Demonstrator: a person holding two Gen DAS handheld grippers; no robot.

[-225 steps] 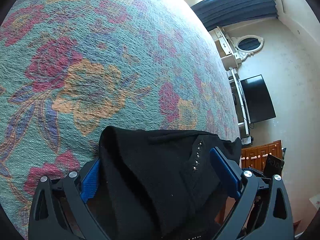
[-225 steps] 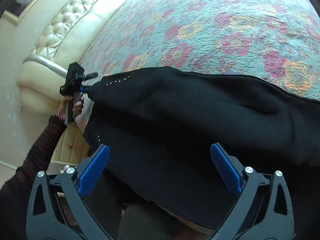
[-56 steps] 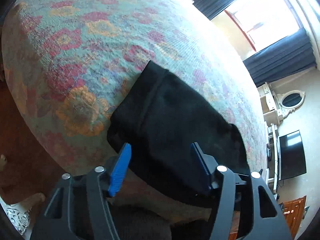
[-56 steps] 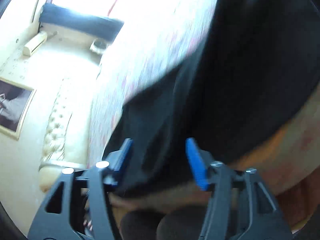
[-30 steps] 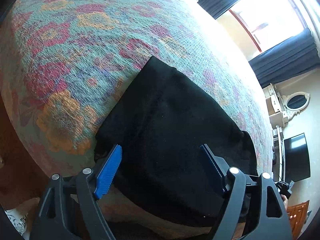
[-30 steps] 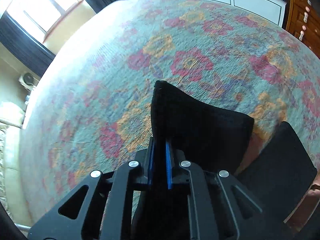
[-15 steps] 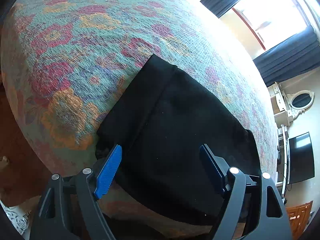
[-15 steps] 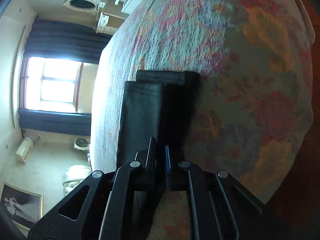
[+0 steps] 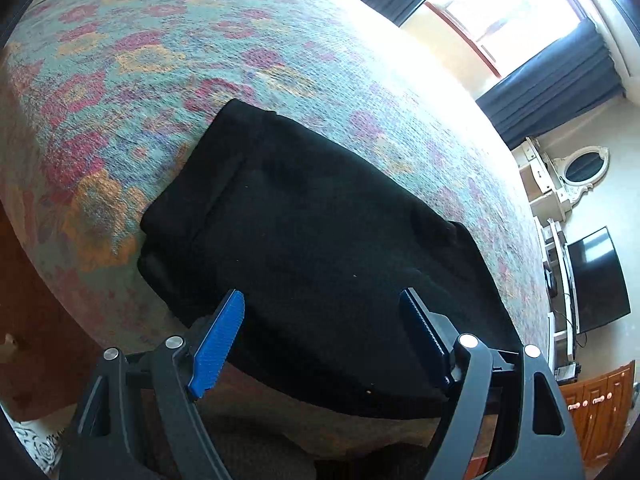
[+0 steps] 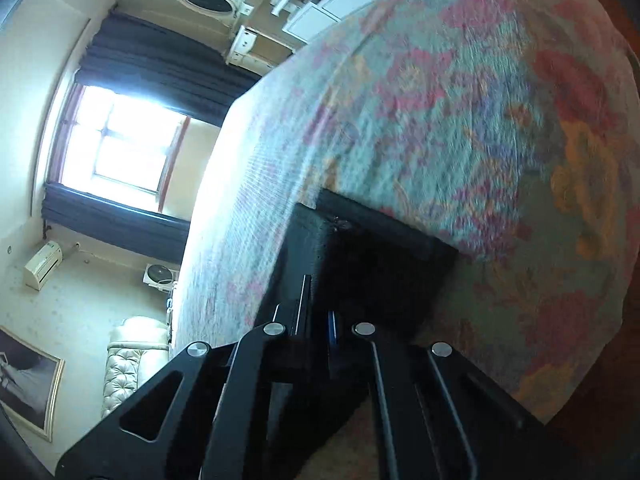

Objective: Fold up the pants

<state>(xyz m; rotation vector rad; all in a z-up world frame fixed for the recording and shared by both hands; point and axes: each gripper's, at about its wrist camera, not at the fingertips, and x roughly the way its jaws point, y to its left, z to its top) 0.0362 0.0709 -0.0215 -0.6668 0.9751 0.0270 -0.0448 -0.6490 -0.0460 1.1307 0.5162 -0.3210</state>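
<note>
The left claw (image 9: 322, 338) was spread wide with its blue pads (image 9: 218, 342) on either side of the near edge of the folded black fabric pants (image 9: 304, 240), grasping nothing. The right claw (image 10: 318, 320) was clenched on an edge of the same pants (image 10: 372, 264), its pads nearly together around the cloth. The pants lay in a flat rectangle on the bed with the floral teal and red woven cover (image 9: 160, 64), near its edge.

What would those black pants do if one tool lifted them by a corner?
The pants would probably sag and unfold: they look like soft knit, draped over the bedspread edge. Probably not slippery either, given that textured weave. The right tool already pinches them.
</note>
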